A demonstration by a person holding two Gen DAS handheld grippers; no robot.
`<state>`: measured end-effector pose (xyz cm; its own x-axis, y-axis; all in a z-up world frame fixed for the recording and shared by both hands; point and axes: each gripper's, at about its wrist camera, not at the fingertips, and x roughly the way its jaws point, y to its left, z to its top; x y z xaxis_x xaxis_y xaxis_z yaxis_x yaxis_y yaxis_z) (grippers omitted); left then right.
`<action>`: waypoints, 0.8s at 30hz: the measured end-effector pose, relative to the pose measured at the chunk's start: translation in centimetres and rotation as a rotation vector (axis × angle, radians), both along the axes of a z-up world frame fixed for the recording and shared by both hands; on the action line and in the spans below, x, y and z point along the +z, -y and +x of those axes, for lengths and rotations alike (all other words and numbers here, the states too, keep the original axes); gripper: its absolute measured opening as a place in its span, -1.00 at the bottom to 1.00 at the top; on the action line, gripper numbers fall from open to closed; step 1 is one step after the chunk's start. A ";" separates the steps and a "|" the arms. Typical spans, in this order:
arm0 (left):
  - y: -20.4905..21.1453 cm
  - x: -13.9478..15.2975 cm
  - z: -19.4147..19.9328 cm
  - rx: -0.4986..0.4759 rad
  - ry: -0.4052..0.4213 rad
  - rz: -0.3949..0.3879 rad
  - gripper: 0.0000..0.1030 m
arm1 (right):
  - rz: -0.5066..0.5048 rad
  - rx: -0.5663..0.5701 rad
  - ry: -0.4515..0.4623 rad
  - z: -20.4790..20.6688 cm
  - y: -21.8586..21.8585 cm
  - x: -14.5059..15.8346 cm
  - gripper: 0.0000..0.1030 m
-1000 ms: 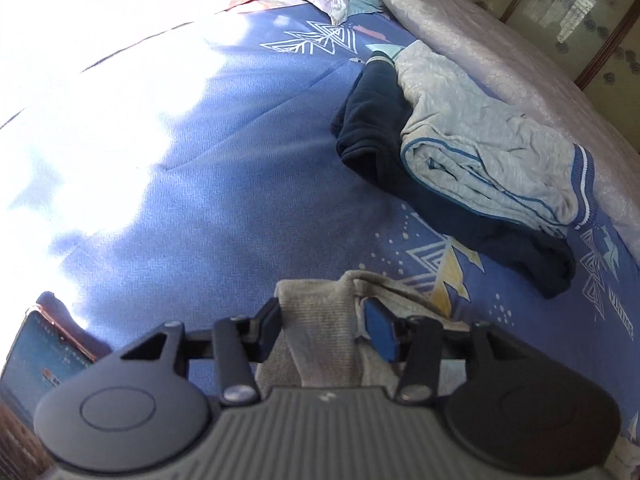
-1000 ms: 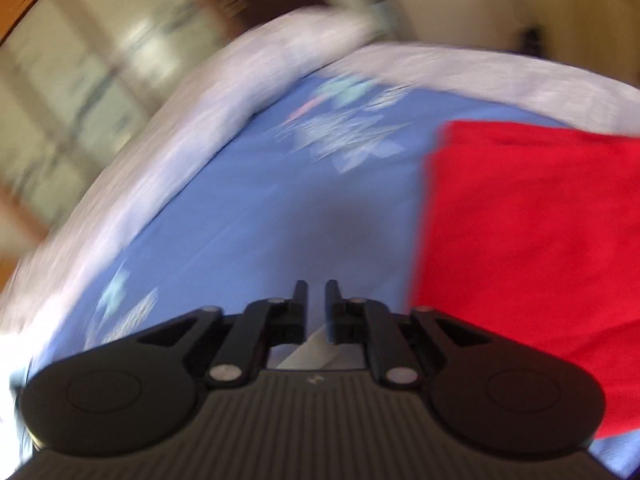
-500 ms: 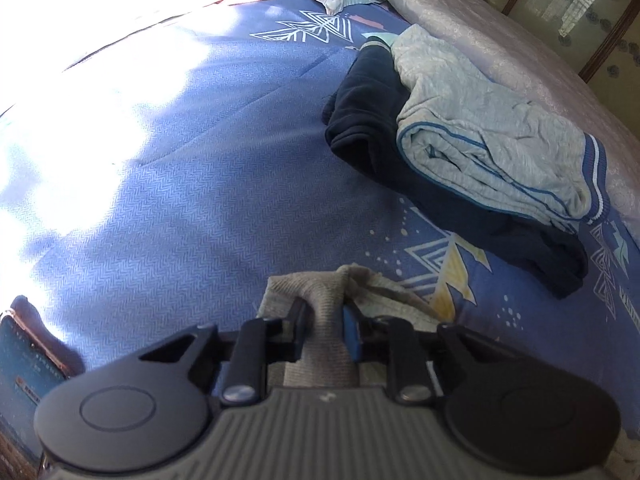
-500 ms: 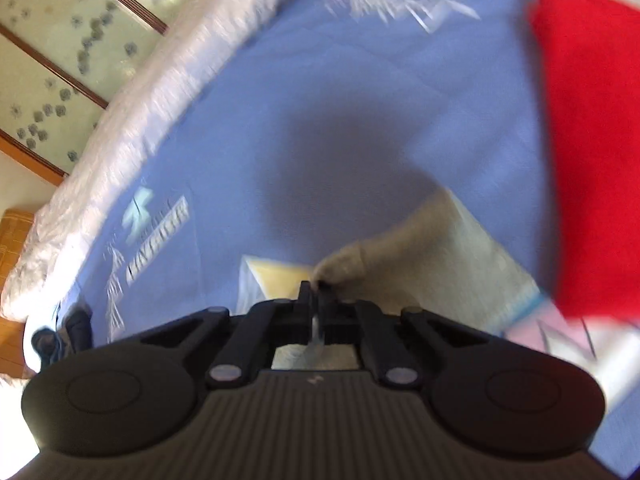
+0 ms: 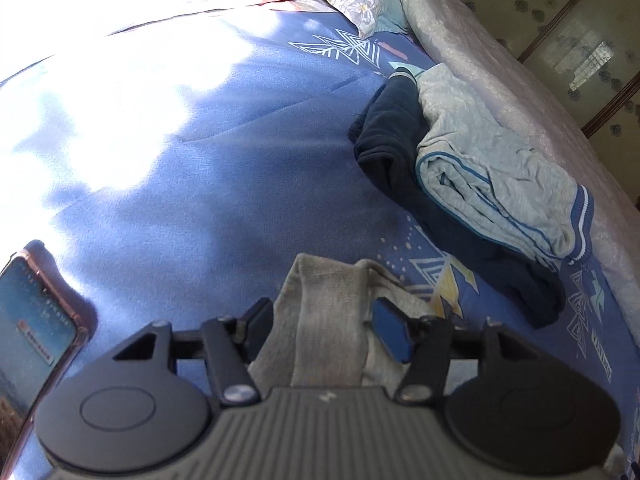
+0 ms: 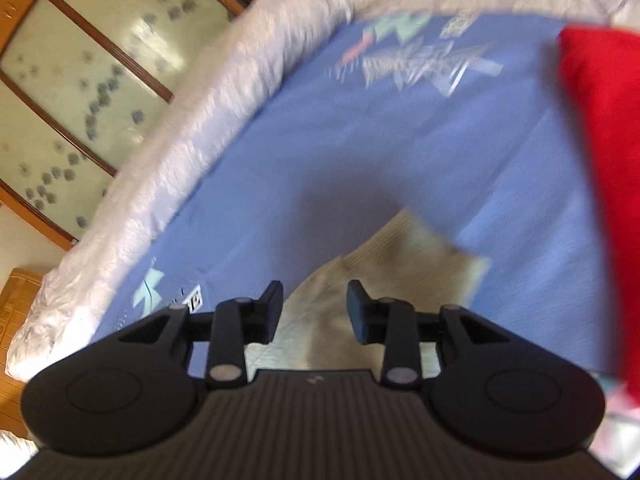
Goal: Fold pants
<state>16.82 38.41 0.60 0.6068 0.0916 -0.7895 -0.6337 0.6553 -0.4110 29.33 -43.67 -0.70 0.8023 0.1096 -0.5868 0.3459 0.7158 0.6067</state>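
1. The right wrist view is smeared by motion blur; the print on the blue bedspread (image 6: 360, 152) cannot be read.
2. A red cloth (image 6: 600, 160) is cut off by the right edge.
3. The gripper body hides the near part of the beige pants (image 5: 328, 320) in both views.
4. A phone (image 5: 28, 328) is clipped at the left edge, its screen text too small to read.
5. Sun glare washes out the bed's far left.

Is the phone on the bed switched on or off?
On. The phone lying on the blue bedspread has a lit screen showing pictures.
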 end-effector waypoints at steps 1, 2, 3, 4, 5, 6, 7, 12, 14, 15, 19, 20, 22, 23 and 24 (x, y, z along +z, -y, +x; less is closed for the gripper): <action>0.0 0.3 -1.3 -0.001 0.015 -0.006 0.09 | 0.009 -0.013 0.007 -1.0 1.0 0.2 -0.22; 0.2 0.6 -2.4 -0.003 0.029 -0.007 0.09 | 0.025 -0.025 0.011 -2.0 2.0 0.4 -0.20; 0.4 0.9 -3.7 -0.005 0.044 -0.006 0.09 | 0.043 -0.035 0.014 -3.0 2.8 0.4 -0.20; 0.6 1.2 -4.7 -0.005 0.055 -0.009 0.09 | 0.059 -0.044 0.013 -3.8 3.4 0.4 -0.18; 0.9 1.4 -5.6 -0.007 0.067 -0.015 0.09 | 0.070 -0.049 0.006 -4.5 3.8 0.2 -0.17; 1.3 1.6 -6.3 -0.010 0.078 -0.021 0.09 | 0.077 -0.048 -0.006 -5.0 4.1 -0.1 -0.16; 1.9 1.9 -6.9 -0.015 0.091 -0.030 0.09 | 0.079 -0.041 -0.019 -5.1 4.0 -0.2 -0.15; 7.2 3.0 -6.7 -0.160 0.144 -0.042 0.09 | 0.103 -0.044 -0.064 -4.3 3.2 -2.0 -0.14; 9.9 3.2 -5.7 -0.250 0.153 -0.034 0.09 | 0.124 -0.053 -0.071 -3.4 3.1 -2.7 -0.13; 11.4 3.0 -4.9 -0.295 0.149 -0.022 0.09 | 0.135 -0.049 -0.063 -2.9 2.8 -3.0 -0.14; 15.2 0.5 -2.5 -0.374 0.018 0.079 0.02 | -0.061 -0.093 -0.060 -2.0 1.9 -1.7 -0.82; 15.4 -0.7 -2.1 -0.374 -0.046 0.088 0.00 | -0.079 -0.131 -0.038 -2.3 2.3 -1.6 -0.82; 15.3 -1.9 -2.5 -0.372 -0.069 0.109 -0.03 | -0.094 -0.225 -0.055 -2.9 3.2 -2.1 -0.82; 15.1 -1.7 -3.1 -0.376 -0.068 0.108 -0.03 | -0.089 -0.243 -0.065 -3.1 3.6 -2.5 -0.82; 14.9 -1.4 -3.5 -0.369 -0.075 0.100 -0.01 | -0.087 -0.237 -0.060 -3.3 3.7 -2.6 -0.81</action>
<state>13.32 23.51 -0.85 0.5541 -0.0433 -0.8313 -0.3737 0.8794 -0.2949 25.99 -47.42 -3.30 0.7631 -0.1305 -0.6330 0.5437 0.6591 0.5196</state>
